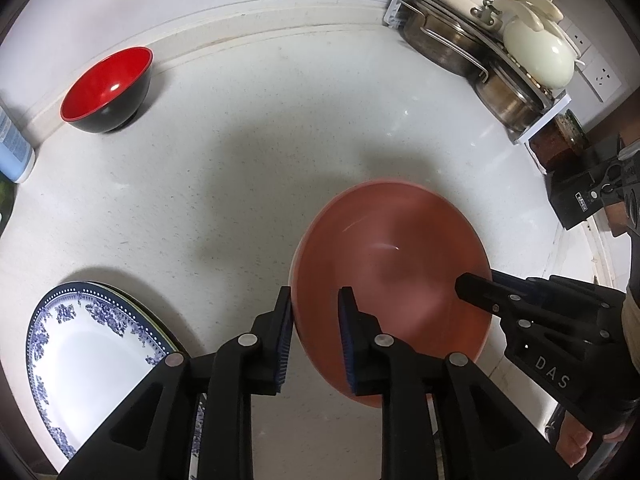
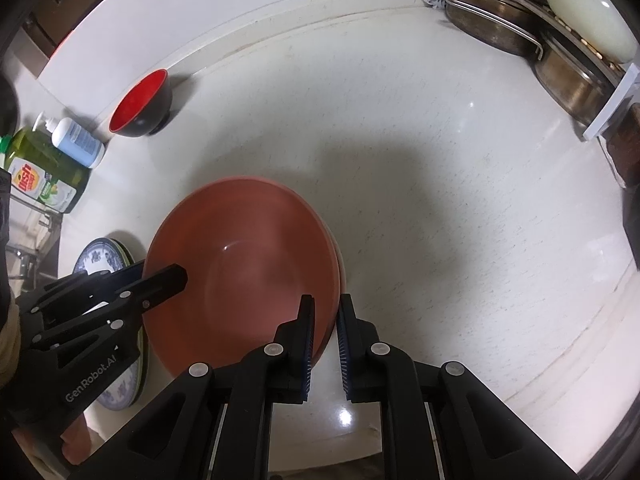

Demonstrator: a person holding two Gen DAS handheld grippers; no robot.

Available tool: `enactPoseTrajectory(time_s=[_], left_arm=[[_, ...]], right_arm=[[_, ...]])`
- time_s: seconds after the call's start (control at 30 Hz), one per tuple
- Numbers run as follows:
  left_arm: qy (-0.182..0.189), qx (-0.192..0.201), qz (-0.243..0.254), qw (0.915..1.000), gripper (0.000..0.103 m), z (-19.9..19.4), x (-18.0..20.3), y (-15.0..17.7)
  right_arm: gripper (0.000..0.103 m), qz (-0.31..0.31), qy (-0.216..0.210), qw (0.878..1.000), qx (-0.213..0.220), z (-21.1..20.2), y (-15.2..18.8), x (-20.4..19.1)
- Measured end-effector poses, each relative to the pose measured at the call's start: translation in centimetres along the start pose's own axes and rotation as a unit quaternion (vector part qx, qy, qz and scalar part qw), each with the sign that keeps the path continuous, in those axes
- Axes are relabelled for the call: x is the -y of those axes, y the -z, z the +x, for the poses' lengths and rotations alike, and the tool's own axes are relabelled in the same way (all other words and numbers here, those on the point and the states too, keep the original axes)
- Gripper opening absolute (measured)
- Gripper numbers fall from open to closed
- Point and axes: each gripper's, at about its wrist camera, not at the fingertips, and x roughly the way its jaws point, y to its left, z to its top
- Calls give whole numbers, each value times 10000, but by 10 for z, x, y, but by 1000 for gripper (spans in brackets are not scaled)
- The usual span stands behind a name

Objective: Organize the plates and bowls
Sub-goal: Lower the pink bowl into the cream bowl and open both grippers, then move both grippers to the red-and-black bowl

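Both tongs straddle the brown bowl's (image 1: 392,264) rim on the counter (image 1: 224,184): left gripper (image 1: 314,334) narrowly apart, pads clear of it; right gripper (image 2: 326,342) pinching the opposite edge. It looks nested on a second brown bowl. Patterned plates (image 1: 92,352) sit stacked nearby; the red-and-black bowl (image 1: 108,92) remains unsorted, well apart.

Terracotta bowl (image 2: 248,264) mid-counter; red-black bowl (image 1: 107,92) by wall; blue-patterned plate (image 1: 88,360) near edge.

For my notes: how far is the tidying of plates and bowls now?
Done: the blue-patterned plates lie stacked. In hand: the right gripper pinches the brown bowl at its rim; the left gripper straddles it, open. Left: the red bowl stands alone.
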Motion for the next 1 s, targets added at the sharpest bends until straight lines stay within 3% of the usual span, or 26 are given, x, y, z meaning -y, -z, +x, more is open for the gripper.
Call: enactPoseTrajectory(time_s=[0.2,0.43,0.73,1.0], left_arm=[[59,-17,-54,10000,30,0,-3,1],[77,98,-115,9999,42,-9,-8,3],[-103,470,-119,9988,54,-32,-15,0],[-338,863,-146,9956,64,-55,-29,-8]], right_arm=[[14,-64,-35,10000,-16,-1,0,1],[26,-125,-64,9999,47,-4,1,-1],[39,-181,43,9994,305,-18,-2,-5],[41,-326,-10,9973,654,-39,-10,-18]])
